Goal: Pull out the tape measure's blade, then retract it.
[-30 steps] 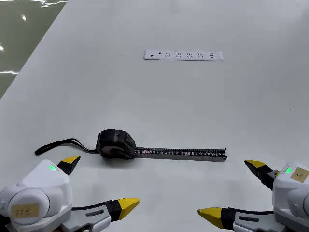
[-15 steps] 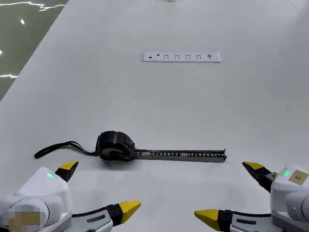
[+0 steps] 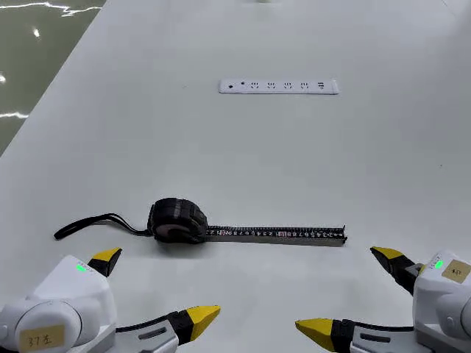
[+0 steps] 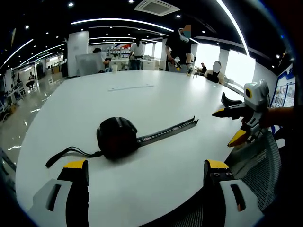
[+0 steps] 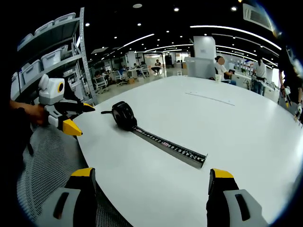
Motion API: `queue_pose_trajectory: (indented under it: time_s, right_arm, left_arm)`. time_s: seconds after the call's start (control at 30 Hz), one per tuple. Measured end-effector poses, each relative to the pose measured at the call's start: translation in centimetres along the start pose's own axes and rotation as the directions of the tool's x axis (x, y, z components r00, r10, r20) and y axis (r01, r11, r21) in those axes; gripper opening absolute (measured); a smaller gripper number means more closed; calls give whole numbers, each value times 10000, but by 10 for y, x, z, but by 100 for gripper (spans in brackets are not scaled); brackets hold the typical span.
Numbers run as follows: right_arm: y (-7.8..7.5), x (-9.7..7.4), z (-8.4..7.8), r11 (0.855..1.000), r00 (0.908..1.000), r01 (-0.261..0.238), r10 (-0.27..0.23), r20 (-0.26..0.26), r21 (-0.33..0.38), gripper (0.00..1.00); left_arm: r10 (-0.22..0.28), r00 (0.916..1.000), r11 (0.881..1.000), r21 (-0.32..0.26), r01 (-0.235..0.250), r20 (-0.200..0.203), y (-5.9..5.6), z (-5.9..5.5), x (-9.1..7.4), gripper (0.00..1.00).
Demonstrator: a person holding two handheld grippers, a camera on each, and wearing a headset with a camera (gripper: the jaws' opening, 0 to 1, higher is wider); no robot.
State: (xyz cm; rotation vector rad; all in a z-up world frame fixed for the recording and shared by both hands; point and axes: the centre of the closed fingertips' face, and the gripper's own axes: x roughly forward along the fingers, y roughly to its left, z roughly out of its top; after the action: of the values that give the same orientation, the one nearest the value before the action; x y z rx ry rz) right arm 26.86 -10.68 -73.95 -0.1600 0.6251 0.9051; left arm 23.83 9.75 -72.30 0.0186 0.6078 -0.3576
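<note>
Nothing has moved since a second ago: black round-cased tape measure lies on the white desk near its front edge, dark marked blade out to the right. Pull-out looks done; retraction is left. Left hand-held gripper and right hand-held gripper hover near it, jaws spread, empty. White power strip lies well beyond.

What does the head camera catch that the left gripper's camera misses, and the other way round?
Head view: the left gripper seen whole from above, and glossy green floor beside the table. Left gripper view: people beyond the table, ceiling lights, grey mesh. Both: the tape measure, its blade pulled out, its strap, the power strip, the open right gripper.
</note>
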Motion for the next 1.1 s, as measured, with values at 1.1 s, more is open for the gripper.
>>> queue_pose_trajectory:
  time_s: [1.1]
  right_arm:
    - [-9, 3, 1, 9967, 9971, -742, 736, -188, -337, 99]
  left_arm:
    - [371, 9989, 9991, -170, -376, -294, 9, 15, 10, 99]
